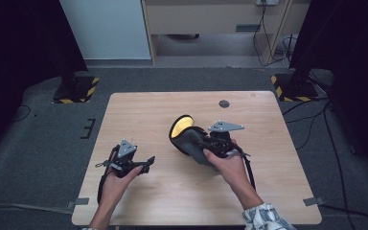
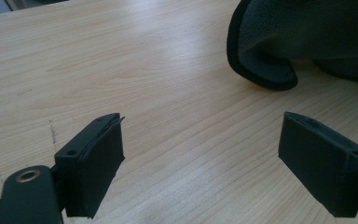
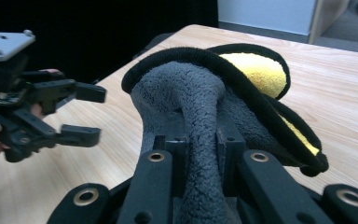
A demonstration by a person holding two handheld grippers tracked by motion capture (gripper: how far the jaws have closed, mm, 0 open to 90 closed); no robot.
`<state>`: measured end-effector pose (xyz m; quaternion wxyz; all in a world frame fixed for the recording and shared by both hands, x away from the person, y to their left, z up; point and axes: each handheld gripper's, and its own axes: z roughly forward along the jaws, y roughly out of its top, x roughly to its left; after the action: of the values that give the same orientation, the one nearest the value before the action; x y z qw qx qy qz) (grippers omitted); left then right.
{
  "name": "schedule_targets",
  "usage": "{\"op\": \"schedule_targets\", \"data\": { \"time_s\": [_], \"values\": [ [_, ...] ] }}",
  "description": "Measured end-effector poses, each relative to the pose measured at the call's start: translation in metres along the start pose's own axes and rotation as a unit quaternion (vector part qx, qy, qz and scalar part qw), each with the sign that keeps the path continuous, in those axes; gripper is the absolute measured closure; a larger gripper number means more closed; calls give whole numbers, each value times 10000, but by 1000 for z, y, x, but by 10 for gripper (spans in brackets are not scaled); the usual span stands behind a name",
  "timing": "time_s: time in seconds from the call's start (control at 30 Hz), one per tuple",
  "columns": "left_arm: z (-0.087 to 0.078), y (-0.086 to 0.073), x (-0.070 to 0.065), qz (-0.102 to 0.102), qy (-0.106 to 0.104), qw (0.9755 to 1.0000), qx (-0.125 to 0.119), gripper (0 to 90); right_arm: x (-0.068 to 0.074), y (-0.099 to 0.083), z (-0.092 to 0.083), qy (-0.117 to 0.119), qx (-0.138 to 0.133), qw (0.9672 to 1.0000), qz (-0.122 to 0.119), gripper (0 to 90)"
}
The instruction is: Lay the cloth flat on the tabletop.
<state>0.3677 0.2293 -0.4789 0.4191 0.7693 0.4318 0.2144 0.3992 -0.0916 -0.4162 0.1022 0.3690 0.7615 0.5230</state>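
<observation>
- Grey fleece, pinched into a ridge between the closed jaws of the right gripper (image 3: pixel 200 154); the pads bit on a fold of the slipper (image 3: pixel 223 93), at the fleece-lined back of it.
- Slipper was a soft thing: dark outer, black piped rim, yellow lining (image 3: pixel 261 70) showing at the mouth. It hung from the grip with its mouth turned away from the person, over the middle of the table (image 1: pixel 139 110); whether its underside touched the wood, could not tell.
- Judged light and limp: no stiffness, the fabric bunched where clamped. A fold grip should hold, fleece is not slippery, but the free end will sag and swing.
- Better hold for shaping: the piped rim, firmer than the pile.
- Left gripper (image 1: pixel 146 163) stood wide open, nothing between its pads, low over bare wood, near the slipper's edge (image 2: pixel 261 77) but apart from it.
- Not fragile; risk judged only as slipping off a thin fold.
</observation>
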Motion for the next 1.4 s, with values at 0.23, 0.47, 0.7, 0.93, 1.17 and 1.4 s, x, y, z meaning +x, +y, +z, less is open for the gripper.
{"op": "schedule_targets", "data": {
  "time_s": [0.23,0.47,0.7,0.93,1.17,1.4],
  "values": [
    [-1,0,0,12,-8,10000,-11,134,12,7,5,113,27,9999,-7,792],
    [-1,4,-1,81,-31,10000,-35,128,25,16,5,261,46,9996,-7,790],
    [6,3,-3,116,-43,9999,87,126,23,-3,23,248,311,9992,-62,787],
    [22,1,-5,196,-90,9996,174,131,12,-24,37,253,501,9984,81,785],
    [39,-2,-7,228,-75,9995,217,135,10,-28,36,291,537,9981,99,783],
    [54,-3,-7,183,-184,9995,155,130,10,-28,35,317,536,9980,118,781]
  ]
}}
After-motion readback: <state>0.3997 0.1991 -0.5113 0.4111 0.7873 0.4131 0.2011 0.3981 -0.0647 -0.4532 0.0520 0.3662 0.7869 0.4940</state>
